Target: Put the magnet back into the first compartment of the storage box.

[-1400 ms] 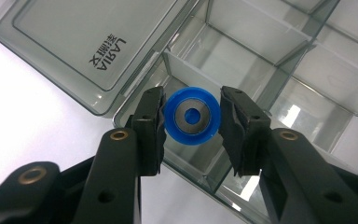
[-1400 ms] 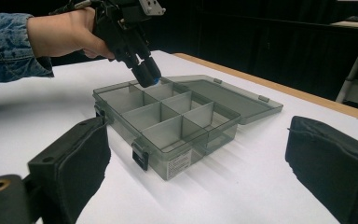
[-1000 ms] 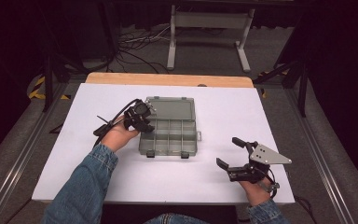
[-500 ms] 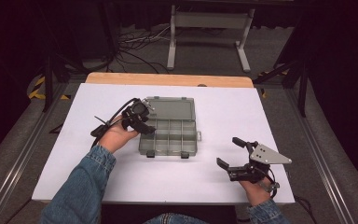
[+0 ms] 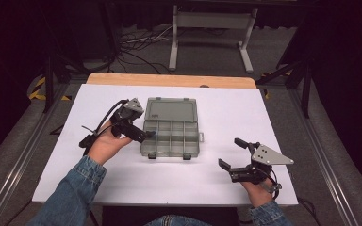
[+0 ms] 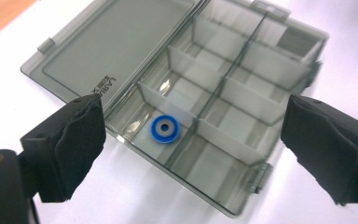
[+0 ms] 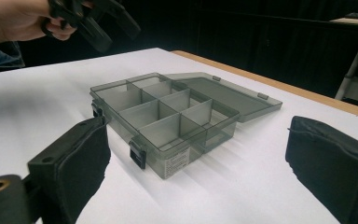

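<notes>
the left gripper (image 6: 193,144) had just spread its fingers (image 6: 72,144) and lifted, leaving the blue washer (image 6: 164,129) in the organizer box (image 6: 242,158). the right gripper (image 5: 235,155) rested spread and empty on the desk (image 5: 169,183).

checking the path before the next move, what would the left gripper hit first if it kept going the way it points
Probably the blue ring-shaped washer lying in a compartment of the open smoky grey plastic organizer box. The left gripper, jaws just opened with nothing between them, points down at it, though depth is uncertain.
</notes>
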